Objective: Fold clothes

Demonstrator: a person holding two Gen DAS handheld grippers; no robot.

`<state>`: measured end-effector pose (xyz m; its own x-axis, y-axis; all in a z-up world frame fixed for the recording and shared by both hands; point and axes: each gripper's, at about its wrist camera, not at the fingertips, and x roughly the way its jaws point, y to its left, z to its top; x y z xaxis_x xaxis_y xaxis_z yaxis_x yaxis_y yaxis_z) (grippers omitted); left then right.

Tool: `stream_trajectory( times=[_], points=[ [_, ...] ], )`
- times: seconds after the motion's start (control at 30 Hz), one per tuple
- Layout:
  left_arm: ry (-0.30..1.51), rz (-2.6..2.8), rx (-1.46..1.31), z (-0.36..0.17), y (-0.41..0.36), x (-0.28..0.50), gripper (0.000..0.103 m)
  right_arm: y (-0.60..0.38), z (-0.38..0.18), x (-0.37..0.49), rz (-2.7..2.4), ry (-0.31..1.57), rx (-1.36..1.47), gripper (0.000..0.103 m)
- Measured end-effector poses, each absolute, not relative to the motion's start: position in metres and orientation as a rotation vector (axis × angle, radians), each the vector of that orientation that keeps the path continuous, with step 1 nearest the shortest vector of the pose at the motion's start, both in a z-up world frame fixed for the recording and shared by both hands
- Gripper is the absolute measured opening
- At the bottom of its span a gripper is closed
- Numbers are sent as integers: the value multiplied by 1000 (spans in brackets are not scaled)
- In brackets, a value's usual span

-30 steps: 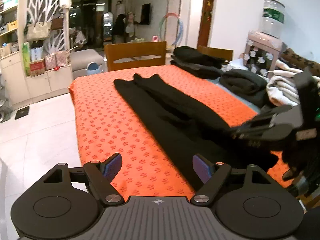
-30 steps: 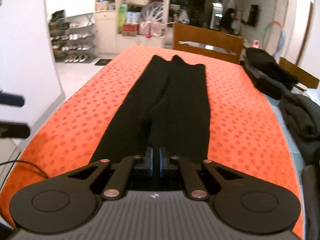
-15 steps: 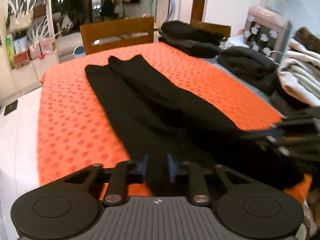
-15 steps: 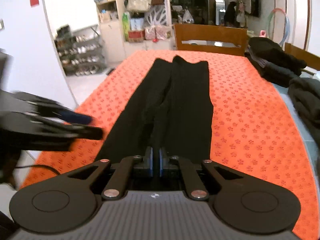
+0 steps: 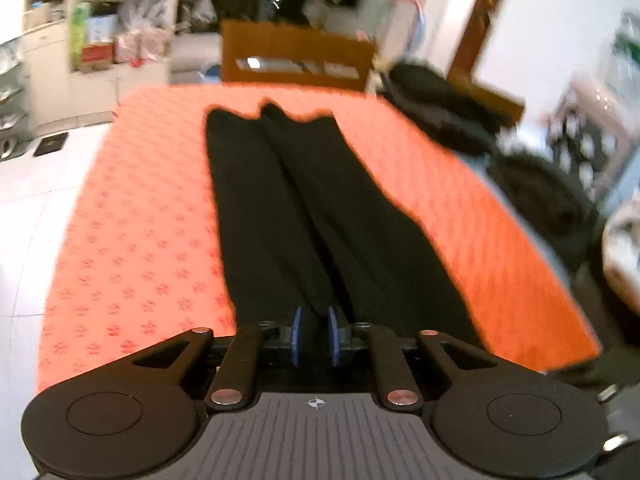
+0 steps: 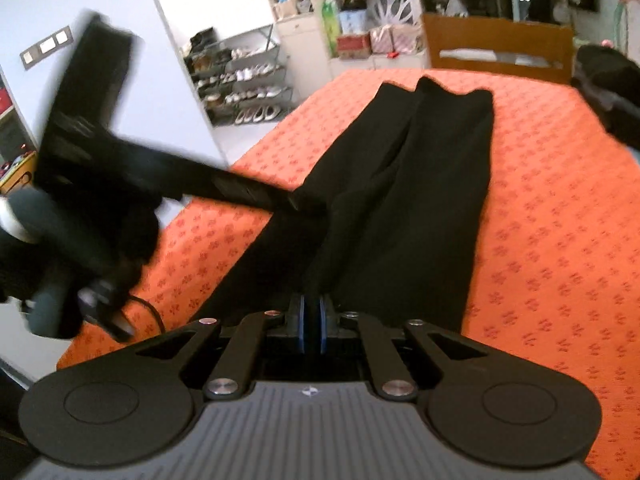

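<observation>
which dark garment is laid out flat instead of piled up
The black trousers lie stretched along the orange table; the dark clothes at its far right sit in heaps.

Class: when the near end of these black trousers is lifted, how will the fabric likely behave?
The black trousers lie flat with soft creases on the orange cloth, so they'll probably drape limply. Both legs stretch far, so the far ends likely drag.

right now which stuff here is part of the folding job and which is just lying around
In the job:
- black trousers
- left hand-held gripper, shut on the trousers
- right hand-held gripper, shut on the trousers

Just lying about:
- dark clothes pile
- wooden chair
- shoe rack
</observation>
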<state>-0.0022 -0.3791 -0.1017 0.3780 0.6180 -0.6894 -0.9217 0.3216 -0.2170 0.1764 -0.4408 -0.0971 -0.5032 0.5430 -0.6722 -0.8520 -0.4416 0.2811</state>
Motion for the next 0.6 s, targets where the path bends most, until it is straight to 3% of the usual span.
stream_trajectory(
  times=[0.07,0.1,0.27,0.33,0.4,0.6],
  points=[
    [515,1072,-637,-94,-380,-1,34,-441,-99,172,2037,762,-653,21],
    [525,1057,-629,-93,-377,4,35,-442,-99,169,2043,751,-667,22],
    [563,1012,-578,-103,-362,35,33,-458,-78,163,2053,614,-693,24],
    [596,1036,-582,-112,-361,39,26,-460,-69,168,2035,559,-685,24],
    [608,1065,-614,-121,-363,37,25,-460,-60,176,2012,512,-679,24],
    [568,1124,-690,-132,-372,20,25,-423,-63,197,1950,499,-675,24]
  ],
)
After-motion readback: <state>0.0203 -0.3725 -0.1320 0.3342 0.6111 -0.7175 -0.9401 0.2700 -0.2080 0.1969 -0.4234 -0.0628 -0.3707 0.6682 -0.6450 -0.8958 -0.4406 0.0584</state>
